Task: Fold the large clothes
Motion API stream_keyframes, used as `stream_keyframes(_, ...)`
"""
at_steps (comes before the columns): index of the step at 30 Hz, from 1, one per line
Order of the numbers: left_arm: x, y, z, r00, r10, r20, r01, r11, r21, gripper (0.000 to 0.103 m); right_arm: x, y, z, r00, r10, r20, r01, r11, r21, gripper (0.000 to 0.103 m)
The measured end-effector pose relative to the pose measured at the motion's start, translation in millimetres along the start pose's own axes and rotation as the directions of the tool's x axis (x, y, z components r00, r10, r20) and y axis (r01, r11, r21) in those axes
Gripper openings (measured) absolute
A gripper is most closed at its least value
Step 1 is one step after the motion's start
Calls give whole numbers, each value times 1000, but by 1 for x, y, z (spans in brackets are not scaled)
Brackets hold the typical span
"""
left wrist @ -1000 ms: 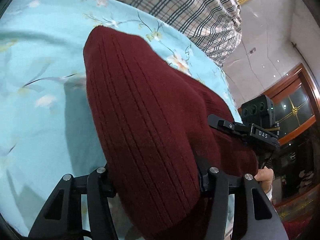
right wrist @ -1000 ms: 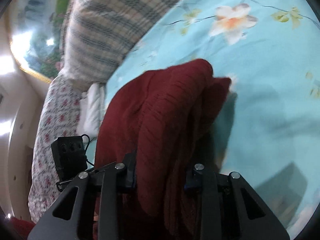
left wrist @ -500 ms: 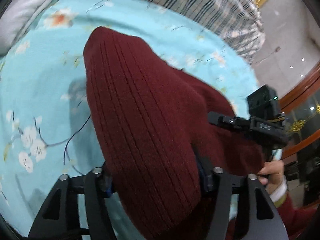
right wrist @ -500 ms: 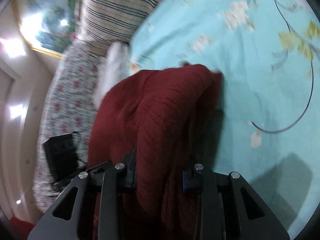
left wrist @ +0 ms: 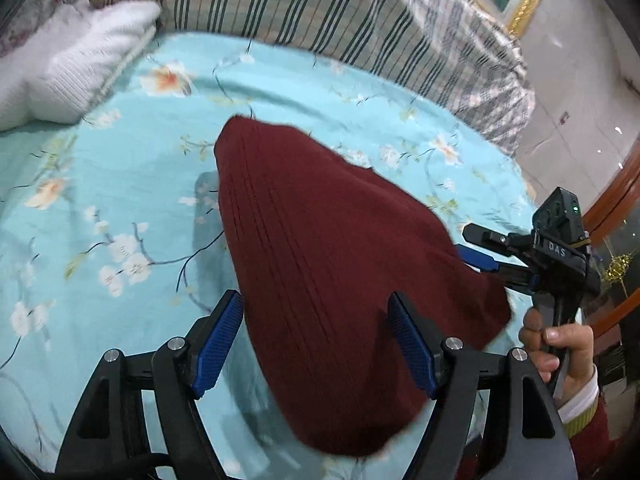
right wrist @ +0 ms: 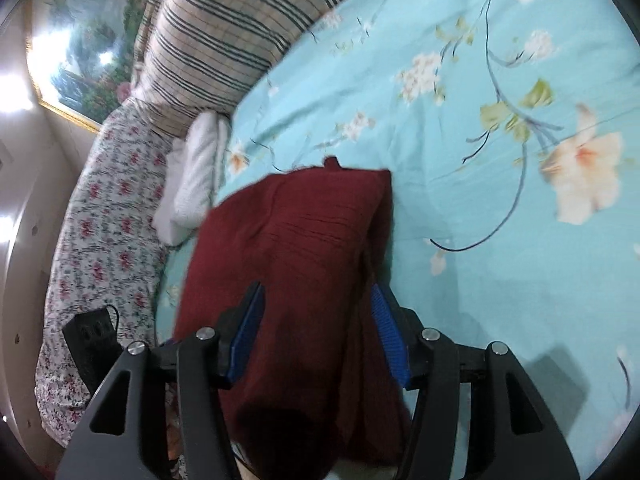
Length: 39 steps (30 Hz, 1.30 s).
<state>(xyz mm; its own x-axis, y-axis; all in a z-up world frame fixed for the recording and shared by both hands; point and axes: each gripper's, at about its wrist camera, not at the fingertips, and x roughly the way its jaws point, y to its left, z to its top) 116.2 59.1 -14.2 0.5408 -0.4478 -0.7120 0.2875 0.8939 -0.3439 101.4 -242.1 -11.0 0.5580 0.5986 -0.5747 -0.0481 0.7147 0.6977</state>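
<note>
A dark red ribbed knit sweater (left wrist: 320,264) lies folded in a bundle on the light blue floral bedsheet (left wrist: 100,184). My left gripper (left wrist: 316,340) is open, its blue pads (left wrist: 218,340) standing apart on either side of the sweater's near end. In the right wrist view the same sweater (right wrist: 304,264) lies between the fingers of my right gripper (right wrist: 320,328), which is open, with the blue pads (right wrist: 386,332) off the cloth. The right gripper also shows in the left wrist view (left wrist: 492,252) at the sweater's right edge.
A striped plaid pillow (left wrist: 320,12) lies along the far side of the bed. A white folded knit (left wrist: 76,64) sits at the far left. A flowered cover (right wrist: 100,240) drapes the bed's left edge. A wooden door frame (left wrist: 616,192) stands beyond the bed.
Both grippers have opened and let go of the sweater, which has dropped onto the sheet. Both have drawn back, showing more of the bed.
</note>
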Motion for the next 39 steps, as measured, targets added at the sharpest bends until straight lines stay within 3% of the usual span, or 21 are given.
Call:
stream_keyframes(7,-41,-24,-45,998,29,47,-34,993,111,76,-12,6,-29,998,37,-45,-37,999,0,56)
stream_keyframes(12,-29,-30,-68,994,105,30,-108,978,181,76,-4,1,-40,997,13,-72,-12,1000,18,56)
stream_keyframes(15,-19,-34,-71,982,178,71,-189,960,207,76,3,2,-40,997,5,-76,-4,1000,8,56)
stream_keyframes(17,-13,-37,-74,963,246,107,-265,934,240,67,8,4,-39,997,-5,-78,4,1000,-4,56)
stream_keyframes(18,-9,-39,-75,956,269,121,-292,920,261,52,10,4,-38,997,-7,-81,6,1000,-12,49)
stream_keyframes(19,-6,-43,-77,952,276,131,-303,906,295,42,11,6,-38,996,-10,-85,8,1000,-20,25)
stream_keyframes(20,-5,-46,-78,947,288,140,-319,893,319,34,11,8,-37,996,-10,-87,7,999,-34,17)
stream_keyframes(21,-5,-50,-80,936,311,163,-350,873,341,25,7,14,-35,998,-6,-68,2,998,-61,16)
stream_keyframes(25,-3,-68,-92,896,375,237,-443,778,446,18,-13,33,-30,999,-32,6,32,984,-177,13)
stream_keyframes(28,14,-79,-106,856,439,273,-515,676,527,17,0,31,-35,985,-171,-14,162,953,-257,13)
stream_keyframes(29,18,-81,-111,847,451,283,-529,654,541,17,9,23,-39,979,-199,-39,182,949,-259,13)
stream_keyframes(30,20,-81,-112,845,454,283,-531,649,545,17,14,18,-42,976,-212,-50,193,947,-256,13)
stream_keyframes(31,20,-81,-114,848,452,277,-526,649,550,18,19,12,-44,973,-222,-57,201,947,-252,13)
stream_keyframes(33,13,-78,-111,871,422,252,-488,684,543,22,18,5,-46,978,-199,-58,181,957,-227,13)
stream_keyframes(36,-9,-57,-98,945,292,150,-327,810,486,29,6,2,-41,982,-176,-65,161,968,-194,32)
stream_keyframes(37,-19,-50,-93,963,241,124,-271,845,462,29,0,2,-39,983,-173,-59,160,970,-182,38)
stream_keyframes(39,-39,-37,-81,987,126,98,-155,897,414,29,-17,5,-36,987,-162,-23,156,974,-162,40)
